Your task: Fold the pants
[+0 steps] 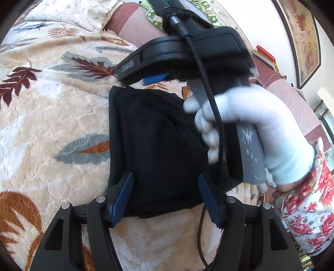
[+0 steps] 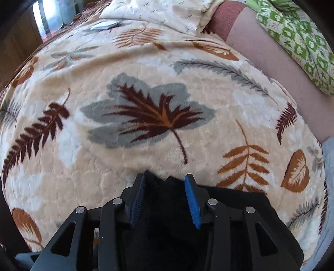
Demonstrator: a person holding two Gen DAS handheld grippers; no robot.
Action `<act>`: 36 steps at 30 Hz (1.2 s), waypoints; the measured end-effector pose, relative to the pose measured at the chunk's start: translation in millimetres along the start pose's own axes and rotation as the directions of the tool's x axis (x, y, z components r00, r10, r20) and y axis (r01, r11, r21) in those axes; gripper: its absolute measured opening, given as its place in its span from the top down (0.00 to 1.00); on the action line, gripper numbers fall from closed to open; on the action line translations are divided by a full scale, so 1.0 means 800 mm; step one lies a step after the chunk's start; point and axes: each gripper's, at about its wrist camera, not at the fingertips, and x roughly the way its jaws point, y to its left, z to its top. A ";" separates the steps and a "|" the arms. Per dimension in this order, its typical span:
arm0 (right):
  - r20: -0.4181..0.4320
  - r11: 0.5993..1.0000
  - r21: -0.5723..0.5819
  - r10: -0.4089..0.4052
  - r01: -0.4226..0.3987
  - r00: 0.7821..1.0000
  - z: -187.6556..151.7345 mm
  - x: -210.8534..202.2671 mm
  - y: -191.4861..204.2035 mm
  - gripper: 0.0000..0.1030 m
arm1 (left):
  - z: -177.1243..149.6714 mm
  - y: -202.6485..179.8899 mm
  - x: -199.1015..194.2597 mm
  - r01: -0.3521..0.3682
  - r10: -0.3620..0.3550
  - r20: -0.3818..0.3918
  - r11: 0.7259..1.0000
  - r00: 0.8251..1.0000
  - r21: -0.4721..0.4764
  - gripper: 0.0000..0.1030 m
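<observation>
Cream plush blanket with brown, rust and grey leaf print (image 2: 146, 146) covers the bed surface. Pale cream quilt with small twig print (image 2: 167, 14) bunched at far edge. Flat pale card-like item (image 2: 104, 25) on blanket near it; too blurred to identify. Pink-and-maroon quilted panel (image 2: 261, 56) along right side, green-and-white patterned fabric (image 2: 296, 41) on top of it. Framed reddish picture (image 1: 302, 39) on white wall (image 1: 265, 31).

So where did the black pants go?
The black pants lie folded on the leaf-print blanket, mid-frame in the left wrist view, between the open left gripper and the right gripper at their far edge.
</observation>
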 end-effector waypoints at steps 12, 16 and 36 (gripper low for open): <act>0.211 0.794 0.322 0.471 -0.516 0.856 -0.131 -0.110 -0.069 0.57 | 0.028 0.026 -0.089 0.104 -0.093 0.092 0.988 0.991 -0.118 0.36; 0.157 0.750 0.422 0.493 -0.509 0.856 -0.148 -0.058 -0.072 0.58 | 0.024 0.044 -0.101 0.034 -0.017 0.091 0.983 0.996 -0.182 0.36; 0.290 0.742 0.557 0.249 -0.374 0.924 -0.244 -0.082 -0.072 0.59 | -0.003 0.067 -0.087 -0.098 0.107 0.051 0.985 0.993 -0.145 0.36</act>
